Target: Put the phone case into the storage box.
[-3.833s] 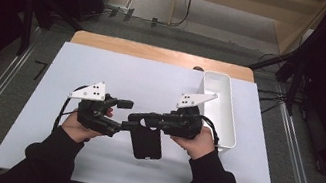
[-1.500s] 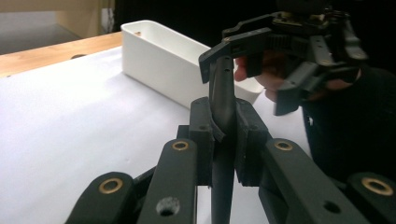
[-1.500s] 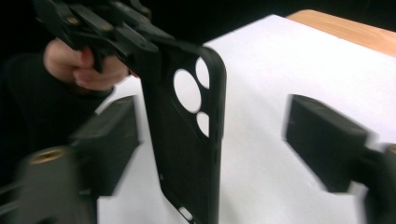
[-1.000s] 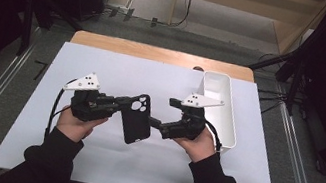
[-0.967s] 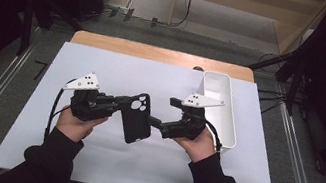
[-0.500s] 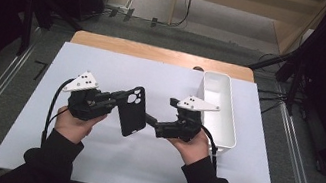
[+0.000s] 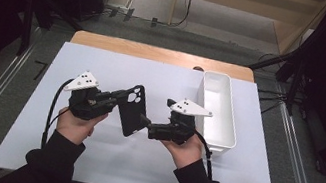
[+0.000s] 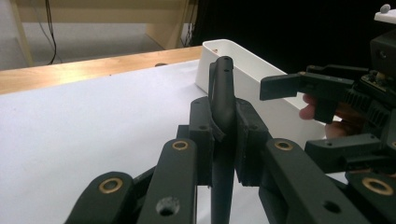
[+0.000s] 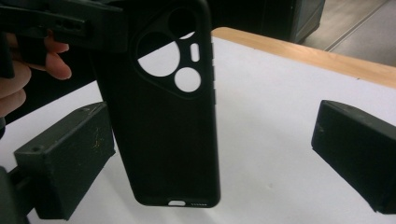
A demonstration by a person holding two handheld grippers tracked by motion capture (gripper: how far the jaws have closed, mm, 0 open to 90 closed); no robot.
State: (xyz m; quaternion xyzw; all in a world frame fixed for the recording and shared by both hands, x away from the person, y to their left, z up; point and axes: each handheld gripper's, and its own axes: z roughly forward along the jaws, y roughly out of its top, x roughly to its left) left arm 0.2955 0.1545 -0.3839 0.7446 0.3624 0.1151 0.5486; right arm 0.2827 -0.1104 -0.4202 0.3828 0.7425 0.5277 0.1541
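A black phone case (image 7: 131, 110) with round camera cut-outs is held above the white table cover, tilted on edge. My left gripper (image 7: 118, 98) is shut on its upper end. In the left gripper view both pads clamp the case's thin edge (image 8: 223, 88). My right gripper (image 7: 146, 125) points left at the case's lower part, open. In the right gripper view the case (image 9: 168, 116) hangs between its two wide-apart jaws and neither pad touches it. The left gripper's jaw (image 9: 70, 23) shows at the case's top left.
A long white bin (image 7: 219, 109) stands to the right of the right hand, with its near wall (image 8: 243, 63) just beyond the case. The white cover (image 7: 104, 66) lies over a wooden table (image 7: 157, 52). A cable trails from each gripper.
The case sat lower and flatter between the two grippers several seconds ago. Now it is higher and tilted up in the left gripper, a little further left. The right gripper has followed slightly left.
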